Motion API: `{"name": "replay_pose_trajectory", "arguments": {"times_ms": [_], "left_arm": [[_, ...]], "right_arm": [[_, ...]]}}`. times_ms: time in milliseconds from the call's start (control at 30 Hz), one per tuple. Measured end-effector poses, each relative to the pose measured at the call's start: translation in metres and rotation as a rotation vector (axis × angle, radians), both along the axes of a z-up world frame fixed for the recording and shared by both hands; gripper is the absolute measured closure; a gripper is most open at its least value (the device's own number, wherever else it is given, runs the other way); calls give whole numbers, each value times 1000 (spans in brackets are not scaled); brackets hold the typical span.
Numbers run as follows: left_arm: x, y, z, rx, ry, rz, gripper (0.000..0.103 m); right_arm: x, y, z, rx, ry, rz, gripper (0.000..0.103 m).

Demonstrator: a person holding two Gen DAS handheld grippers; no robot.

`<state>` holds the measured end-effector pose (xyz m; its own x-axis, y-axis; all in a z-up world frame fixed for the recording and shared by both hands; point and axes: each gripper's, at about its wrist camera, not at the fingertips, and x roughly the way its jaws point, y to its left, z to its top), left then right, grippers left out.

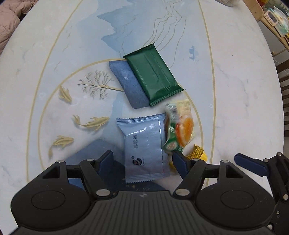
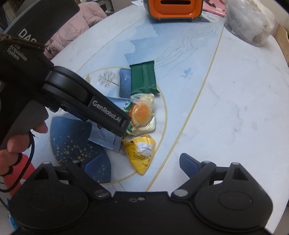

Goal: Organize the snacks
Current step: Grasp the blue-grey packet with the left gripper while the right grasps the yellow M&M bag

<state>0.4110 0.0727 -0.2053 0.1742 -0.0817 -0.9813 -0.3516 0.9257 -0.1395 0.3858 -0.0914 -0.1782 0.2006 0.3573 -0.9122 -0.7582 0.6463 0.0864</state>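
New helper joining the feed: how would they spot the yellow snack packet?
On the marble-patterned table, find the snack pile in the painted gold ring. The yellow snack packet lies at its near end, just below the clear orange-printed packet and beside the pale blue packet. It is the only solid yellow, crumpled wrapper.

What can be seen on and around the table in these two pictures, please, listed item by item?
green packet: one, dark green, mid-table, its edge overlapping the blue printed patch.
grey-blue packet: one, silver-blue, between the left gripper's fingers, not pressed.
orange-print snack: one, clear wrapper with orange and green, right of the grey-blue packet.
yellow packet: one, yellow, nearest the right gripper.
table: one, white marble look with blue and gold print.
orange box: one, orange, far edge.
clear bag: one, far right corner.
pink jacket: one, beyond the left edge.
left gripper: one, black, blue pads, open.
right gripper: one, black, open.
hand: one, gripping the left tool's handle.
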Motion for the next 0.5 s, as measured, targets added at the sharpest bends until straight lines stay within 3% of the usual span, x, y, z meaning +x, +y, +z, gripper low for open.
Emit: {"name": "replay_pose_trajectory", "arguments": {"times_ms": [500], "left_arm": [[5, -13, -2, 65, -30, -2, 30]], "right_arm": [[9, 11, -28, -40, -37, -22, 32]]}}
